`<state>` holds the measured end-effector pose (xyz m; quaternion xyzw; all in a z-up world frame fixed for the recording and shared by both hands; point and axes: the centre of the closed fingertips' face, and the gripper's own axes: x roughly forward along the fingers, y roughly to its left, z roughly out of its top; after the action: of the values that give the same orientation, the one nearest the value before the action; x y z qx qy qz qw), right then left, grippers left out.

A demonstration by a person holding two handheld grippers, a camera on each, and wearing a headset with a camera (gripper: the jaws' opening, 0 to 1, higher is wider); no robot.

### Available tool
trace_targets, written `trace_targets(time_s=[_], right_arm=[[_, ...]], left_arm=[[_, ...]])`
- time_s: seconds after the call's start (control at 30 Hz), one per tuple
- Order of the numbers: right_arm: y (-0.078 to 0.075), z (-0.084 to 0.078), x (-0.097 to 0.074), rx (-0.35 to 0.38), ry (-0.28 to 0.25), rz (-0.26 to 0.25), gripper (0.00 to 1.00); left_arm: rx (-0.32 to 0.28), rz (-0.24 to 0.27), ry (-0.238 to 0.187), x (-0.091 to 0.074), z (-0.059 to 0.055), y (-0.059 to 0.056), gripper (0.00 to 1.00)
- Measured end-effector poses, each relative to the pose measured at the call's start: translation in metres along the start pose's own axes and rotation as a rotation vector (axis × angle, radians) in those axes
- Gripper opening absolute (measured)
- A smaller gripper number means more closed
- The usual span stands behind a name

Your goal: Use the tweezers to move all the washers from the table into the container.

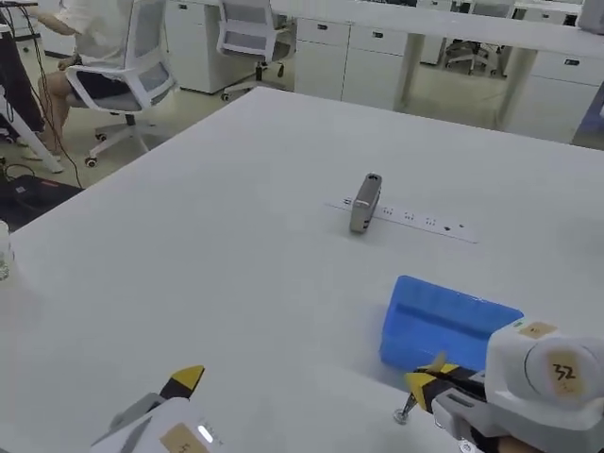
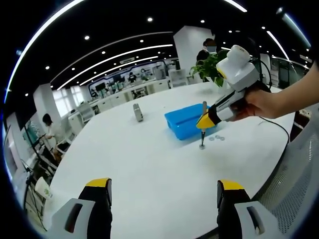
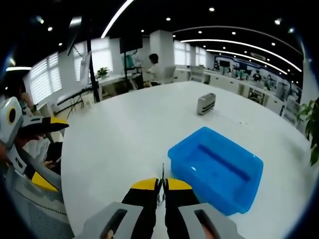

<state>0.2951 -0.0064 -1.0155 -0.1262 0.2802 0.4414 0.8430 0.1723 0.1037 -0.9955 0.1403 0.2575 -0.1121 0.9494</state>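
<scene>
Right gripper [image 3: 160, 185] has its yellow-tipped jaws squeezed together on a pair of slim metal tweezers [image 2: 203, 135], which point steeply down so that their tips meet the white table [image 1: 236, 245] or come very close to it. Small flat metal washers [image 2: 216, 138] lie on the table just beside those tips and just in front of the blue rectangular plastic container [image 3: 217, 169], which sits open and looks empty from the right gripper view. The step in hand appears to be picking up a washer. To do it well, slide the tips sideways to the nearest ring, pinch its rim rather than pressing on its flat face, and lift straight up before swinging over the container's near wall. The washers are thin, so a shallow tweezer angle would likely catch an edge more easily than the present steep one. A hand [image 2: 261, 102] grips the right gripper from behind, with the forearm coming in from the side and the tool tilted down. Left gripper [image 2: 163, 185] hovers low near the table's near edge, its jaws spread wide with nothing between them.
</scene>
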Motion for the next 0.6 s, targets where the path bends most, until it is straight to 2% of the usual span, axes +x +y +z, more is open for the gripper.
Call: trace_targets(time_s=[0.3,0.6], right_arm=[[-0.003,0.009,-0.009,-0.003,-0.011,-0.010,0.00],[-0.011,0.027,-0.017,-0.020,-0.040,-0.027,0.00]], left_arm=[[0.002,0.002,0.003,0.000,0.000,0.000,0.89],[0.009,0.002,0.012,0.000,-0.002,0.000,0.89]])
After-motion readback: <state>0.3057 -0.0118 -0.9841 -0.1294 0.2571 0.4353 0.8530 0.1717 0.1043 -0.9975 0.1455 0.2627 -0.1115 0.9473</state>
